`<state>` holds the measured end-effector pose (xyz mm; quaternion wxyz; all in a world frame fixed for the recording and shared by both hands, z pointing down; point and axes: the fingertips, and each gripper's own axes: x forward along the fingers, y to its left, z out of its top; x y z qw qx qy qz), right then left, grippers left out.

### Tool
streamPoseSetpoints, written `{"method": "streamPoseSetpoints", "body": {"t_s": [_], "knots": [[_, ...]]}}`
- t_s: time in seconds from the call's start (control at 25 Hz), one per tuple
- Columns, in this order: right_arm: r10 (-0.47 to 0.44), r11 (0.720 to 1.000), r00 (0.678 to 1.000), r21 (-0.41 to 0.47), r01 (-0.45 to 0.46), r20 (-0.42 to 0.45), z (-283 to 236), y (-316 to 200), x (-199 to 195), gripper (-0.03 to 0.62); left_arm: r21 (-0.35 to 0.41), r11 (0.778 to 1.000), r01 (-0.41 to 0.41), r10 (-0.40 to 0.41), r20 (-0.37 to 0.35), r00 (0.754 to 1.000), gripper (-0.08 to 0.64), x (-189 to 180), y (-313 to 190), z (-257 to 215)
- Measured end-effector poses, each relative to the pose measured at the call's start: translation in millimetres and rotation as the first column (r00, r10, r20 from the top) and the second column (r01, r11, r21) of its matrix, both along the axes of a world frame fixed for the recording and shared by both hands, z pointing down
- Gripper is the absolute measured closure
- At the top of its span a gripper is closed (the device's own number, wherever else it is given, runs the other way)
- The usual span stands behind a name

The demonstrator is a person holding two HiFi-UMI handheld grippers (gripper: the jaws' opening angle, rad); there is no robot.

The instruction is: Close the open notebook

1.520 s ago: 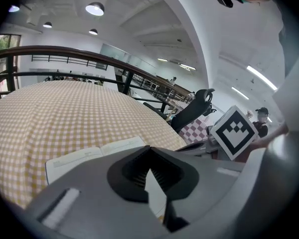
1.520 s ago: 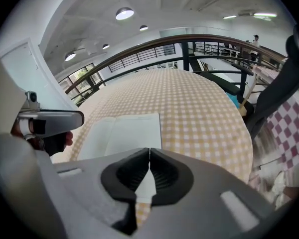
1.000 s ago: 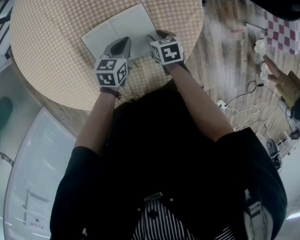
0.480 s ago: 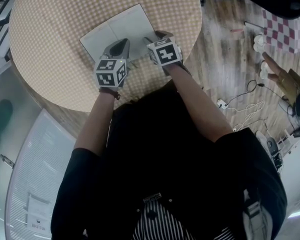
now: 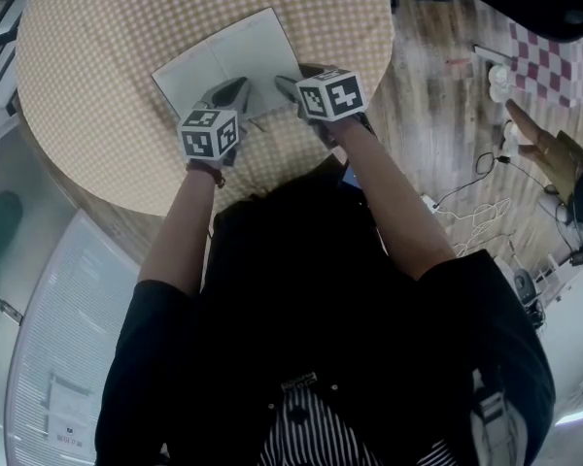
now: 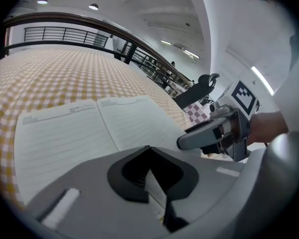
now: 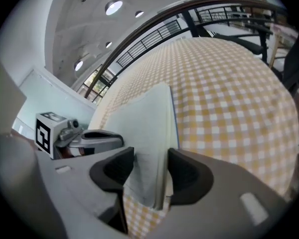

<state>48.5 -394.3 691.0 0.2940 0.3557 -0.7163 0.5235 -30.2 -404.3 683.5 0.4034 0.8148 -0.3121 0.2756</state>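
- Open notebook (image 5: 223, 58) lies flat on the checked tablecloth (image 5: 97, 85) of a round table, at the near side and just ahead of both tools. Lined pages face up, spine running away from the person.
- Handling, my read: light and thin. The page block is floppy and the cover only a bit stiffer. Single leaves will peel and fan if pinched alone. The cloth may let the whole notebook slide when one half is swung over.
- Where to hold: pinch cover and pages together at the near outer corner of the right half, not one sheet. Pin the other half down near the spine while the right half folds over.
- Right gripper (image 7: 150, 171): tongs set narrow, straddling the near edge of the right half. The page stack and blue cover edge sit between the pads. The pads look on it or all but on it, so I read it as gripped.
- Left gripper (image 6: 150, 151): tongs together at the tips. Only page shows through the gap below, and nothing is clearly pinched. It sits over the near edge of the left page.
- Versus 1 s ago:
  - Notebook is still open and in about the same spot.
  - Right gripper's marker cube has rolled and shifted slightly right in the head view.
  - Left gripper has crept forward toward the page edge.
  - No clear lift of the right half in the head view yet.
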Motion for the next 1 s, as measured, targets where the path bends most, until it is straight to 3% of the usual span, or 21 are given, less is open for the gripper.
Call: {"method": "streamPoseSetpoints", "body": {"t_s": [0.12,0.24,0.48,0.72,1.0], "knots": [[-0.022,1.000,0.996,-0.014,0.023,0.089,-11,6,-24,0.387,-0.018,1.000,0.020,-0.021,-0.067,0.998,0.557,-2,0,-4],[-0.088,0.996,0.989,0.045,0.083,0.119,-34,7,-46,0.387,-0.016,0.999,0.043,-0.045,-0.135,0.990,0.557,-6,0,-16],[-0.185,0.979,0.967,0.121,0.166,0.175,-75,16,-75,0.387,0.000,0.992,0.129,-0.127,-0.204,0.971,0.557,-44,6,-45],[-0.219,0.970,0.943,0.157,0.183,0.250,-107,31,-121,0.388,-0.023,0.962,0.274,-0.265,-0.337,0.903,0.557,-79,3,-68],[-0.348,0.933,0.902,0.188,0.306,0.255,-121,74,-192,0.388,-0.082,0.908,0.412,-0.411,-0.376,0.830,0.555,-138,14,-64]]}}
